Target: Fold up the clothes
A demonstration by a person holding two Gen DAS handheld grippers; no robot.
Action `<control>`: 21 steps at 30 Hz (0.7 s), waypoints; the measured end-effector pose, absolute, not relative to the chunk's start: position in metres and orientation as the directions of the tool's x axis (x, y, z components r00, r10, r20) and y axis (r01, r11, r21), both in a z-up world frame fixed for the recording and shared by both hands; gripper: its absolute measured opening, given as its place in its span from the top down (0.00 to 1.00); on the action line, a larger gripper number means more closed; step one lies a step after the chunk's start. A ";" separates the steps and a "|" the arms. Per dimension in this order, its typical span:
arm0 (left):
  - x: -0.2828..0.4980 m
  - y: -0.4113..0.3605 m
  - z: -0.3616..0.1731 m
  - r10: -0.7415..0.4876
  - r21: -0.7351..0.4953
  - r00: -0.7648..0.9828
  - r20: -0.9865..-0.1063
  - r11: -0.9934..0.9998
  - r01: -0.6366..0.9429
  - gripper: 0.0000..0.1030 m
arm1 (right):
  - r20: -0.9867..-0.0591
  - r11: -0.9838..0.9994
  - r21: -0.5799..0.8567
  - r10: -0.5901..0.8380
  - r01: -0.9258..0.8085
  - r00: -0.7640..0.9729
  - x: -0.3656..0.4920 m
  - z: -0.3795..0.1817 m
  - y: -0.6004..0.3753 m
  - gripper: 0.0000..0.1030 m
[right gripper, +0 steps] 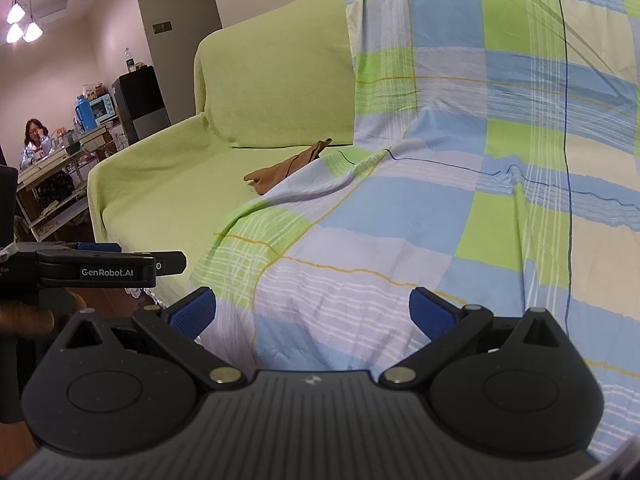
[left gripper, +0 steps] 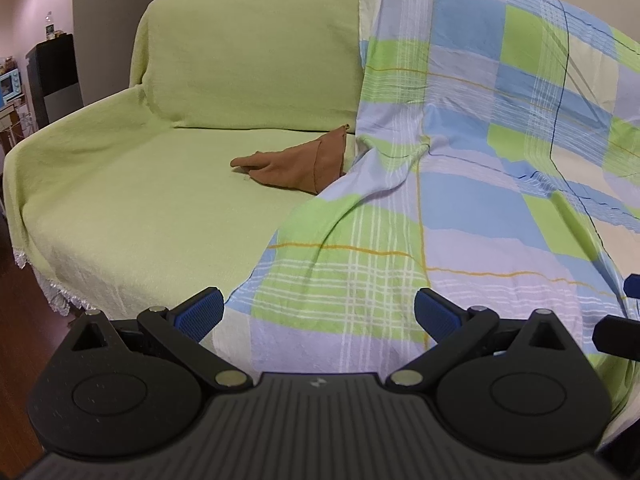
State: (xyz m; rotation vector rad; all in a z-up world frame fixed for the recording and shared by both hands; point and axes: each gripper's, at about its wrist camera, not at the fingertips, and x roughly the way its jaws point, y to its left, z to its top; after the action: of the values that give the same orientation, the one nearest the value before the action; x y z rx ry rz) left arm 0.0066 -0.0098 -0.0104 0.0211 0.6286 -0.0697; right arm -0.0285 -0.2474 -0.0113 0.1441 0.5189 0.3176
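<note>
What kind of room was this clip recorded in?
Most likely a home living room: a sofa under a green cover, a hanging ceiling lamp, and a small oven on cluttered shelves behind.

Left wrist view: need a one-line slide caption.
Open left tongs face a plaid sheet draped over a green-covered sofa, with a brown garment partly tucked under the sheet's edge.

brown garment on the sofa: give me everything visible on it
The brown garment is a tan-brown cloth that looks soft and thin, lying crumpled and unfolded on the sofa seat near the backrest. One narrow end tapers to a point toward the sofa's open side, and a seam runs down its wider part. Its far side is tucked under the edge of the plaid sheet, which hides the rest. Neither gripper touches it. What kind of garment it is cannot be told.
</note>
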 end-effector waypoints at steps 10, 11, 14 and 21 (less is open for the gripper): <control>0.076 0.028 -0.013 -0.080 -0.046 0.832 -0.548 0.997 0.065 0.01 | -0.388 0.882 -0.005 0.432 -0.471 0.814 0.070 0.035 -0.225 0.01; 0.089 0.032 -0.014 -0.082 -0.043 0.836 -0.542 0.997 0.070 0.01 | -0.389 0.872 -0.019 0.444 -0.489 0.807 0.088 0.038 -0.219 0.02; 0.123 0.038 -0.020 -0.090 -0.027 0.836 -0.541 0.996 0.090 0.01 | -0.410 0.851 -0.016 0.474 -0.526 0.779 0.149 0.043 -0.199 0.10; 0.198 0.053 -0.048 -0.076 0.008 0.827 -0.557 0.995 0.096 0.01 | -0.474 0.832 0.050 0.507 -0.552 0.720 0.253 0.020 -0.166 0.21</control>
State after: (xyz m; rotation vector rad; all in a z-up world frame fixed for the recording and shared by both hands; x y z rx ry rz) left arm 0.1983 0.0530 -0.0479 0.0361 0.5895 -0.0912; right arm 0.2526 -0.1660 0.0201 -0.0972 0.4948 0.5861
